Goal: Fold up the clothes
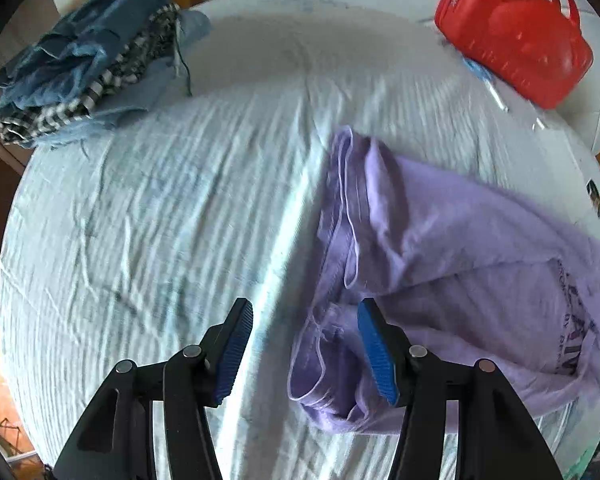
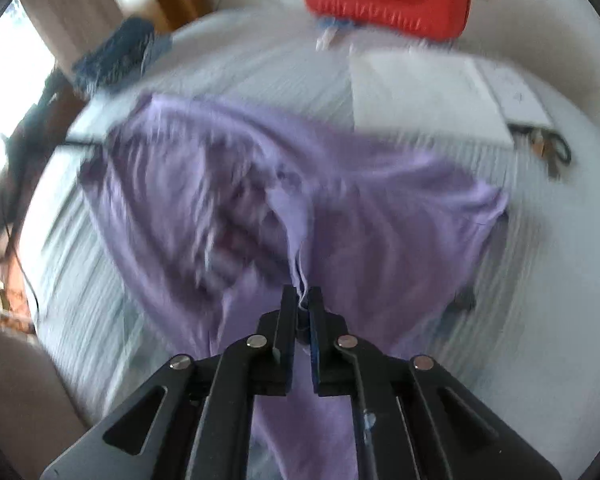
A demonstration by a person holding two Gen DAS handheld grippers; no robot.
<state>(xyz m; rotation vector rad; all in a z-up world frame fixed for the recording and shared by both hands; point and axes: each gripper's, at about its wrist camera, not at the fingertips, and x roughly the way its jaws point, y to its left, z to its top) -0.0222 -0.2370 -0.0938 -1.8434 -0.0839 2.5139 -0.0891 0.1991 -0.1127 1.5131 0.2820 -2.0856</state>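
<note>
- The crumpled lilac cotton T-shirt (image 1: pixel 440 264) lies on the pale blue crinkled bedsheet (image 1: pixel 160 220), at four o'clock in the left wrist view.
- The right gripper (image 2: pixel 302 300) is clenched on a fold of it.
- The left gripper (image 1: pixel 306 316) hangs released, jaws spread.
- A pile of blue and striped clothes (image 1: pixel 88 60) sits at ten o'clock, a red plastic container (image 1: pixel 516 28) at one.

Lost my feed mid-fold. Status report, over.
Left claw open, over purple shirt edge. Right claw shut on shirt fold, lifting it. Red container and clothes pile at far edge, clear of work.
</note>
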